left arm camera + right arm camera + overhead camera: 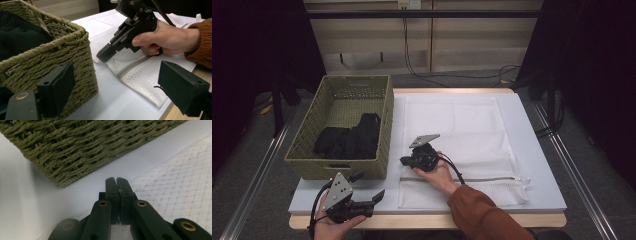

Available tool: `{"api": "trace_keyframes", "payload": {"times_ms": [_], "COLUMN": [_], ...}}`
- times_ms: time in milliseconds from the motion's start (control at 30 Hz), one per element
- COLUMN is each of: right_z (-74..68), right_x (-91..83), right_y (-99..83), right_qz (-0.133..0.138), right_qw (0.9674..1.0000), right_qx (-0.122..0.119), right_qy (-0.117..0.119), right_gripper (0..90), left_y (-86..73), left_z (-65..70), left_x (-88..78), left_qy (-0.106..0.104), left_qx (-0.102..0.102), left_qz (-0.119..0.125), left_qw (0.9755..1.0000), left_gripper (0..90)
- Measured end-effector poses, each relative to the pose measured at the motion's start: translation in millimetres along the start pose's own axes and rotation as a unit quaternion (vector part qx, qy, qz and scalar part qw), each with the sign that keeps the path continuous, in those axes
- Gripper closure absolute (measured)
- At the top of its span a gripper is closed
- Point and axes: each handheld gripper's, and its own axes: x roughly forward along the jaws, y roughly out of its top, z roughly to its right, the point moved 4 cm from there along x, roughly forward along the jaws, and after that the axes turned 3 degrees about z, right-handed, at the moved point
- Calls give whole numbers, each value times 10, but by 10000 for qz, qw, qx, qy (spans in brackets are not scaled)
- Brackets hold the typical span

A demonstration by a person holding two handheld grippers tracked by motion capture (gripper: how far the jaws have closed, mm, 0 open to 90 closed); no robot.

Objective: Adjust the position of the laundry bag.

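Observation:
A white mesh laundry bag lies flat on the white tabletop. A zip runs across it near its front end. My right gripper is shut, its tips low at the bag's left edge, beside the basket. I cannot tell whether any fabric is pinched between the jaws. From the left gripper view, a hand in a rust sleeve holds that right gripper over the bag. My left gripper is open and holds nothing, at the table's front left corner by the basket's front wall.
A green woven basket stands at the left of the table with a black garment in it. Its corner lies close in front of the right gripper. Cables hang behind the table.

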Motion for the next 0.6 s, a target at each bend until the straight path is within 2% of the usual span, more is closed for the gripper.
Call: {"api": "trace_keyframes", "payload": {"times_ms": [300,600], "right_z": [-50,-125], "right_x": [53,125], "right_y": [35,102], "right_qz": [-10,-22], "right_qw": [10000,10000], "right_qx": [35,-44], "right_qy": [29,57], "right_gripper": [884,884], "left_y": [1,4], "left_z": [-2,2], "left_x": [0,-11], "left_qy": [-3,33], "left_qx": [-4,30], "left_qz": [11,-29], "left_qw": [10000,10000], "left_gripper": [137,138]}}
